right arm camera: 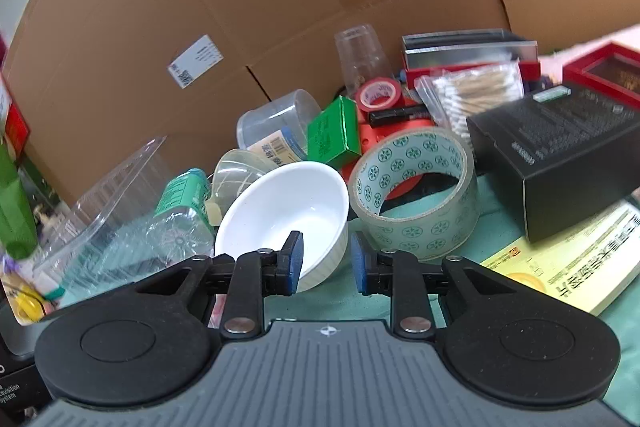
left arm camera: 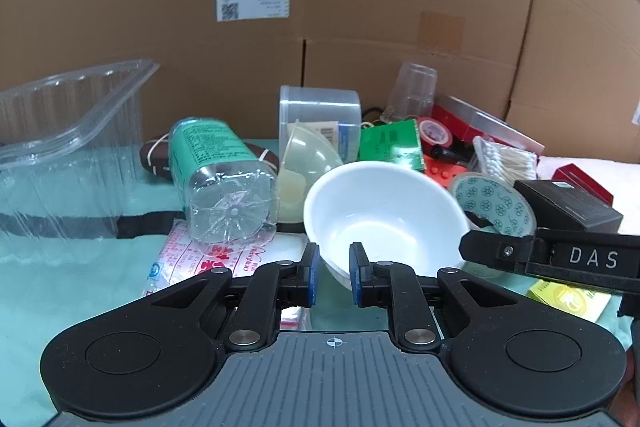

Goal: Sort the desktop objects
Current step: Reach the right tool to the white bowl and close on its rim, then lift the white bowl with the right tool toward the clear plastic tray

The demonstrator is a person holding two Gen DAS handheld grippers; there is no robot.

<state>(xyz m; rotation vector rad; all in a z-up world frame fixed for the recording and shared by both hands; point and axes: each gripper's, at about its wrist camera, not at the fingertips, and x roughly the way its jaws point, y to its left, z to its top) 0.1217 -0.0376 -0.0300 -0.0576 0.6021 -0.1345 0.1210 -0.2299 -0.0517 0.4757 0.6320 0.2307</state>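
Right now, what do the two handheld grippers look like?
Both match: the left gripper and right gripper have black linkage arms with silver pivot pins, blue pads on black fingers, round black discs either side, and a ribbed grey body bearing a small crosshair mark. The right gripper's side, seen from the left camera, reads "DAS".

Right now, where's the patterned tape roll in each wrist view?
Left wrist: tape roll right of centre, partly hidden behind the right gripper.
Right wrist: tape roll centre, beyond the right-hand fingertip.
Shared landmark: white bowl, just left of the roll in both.
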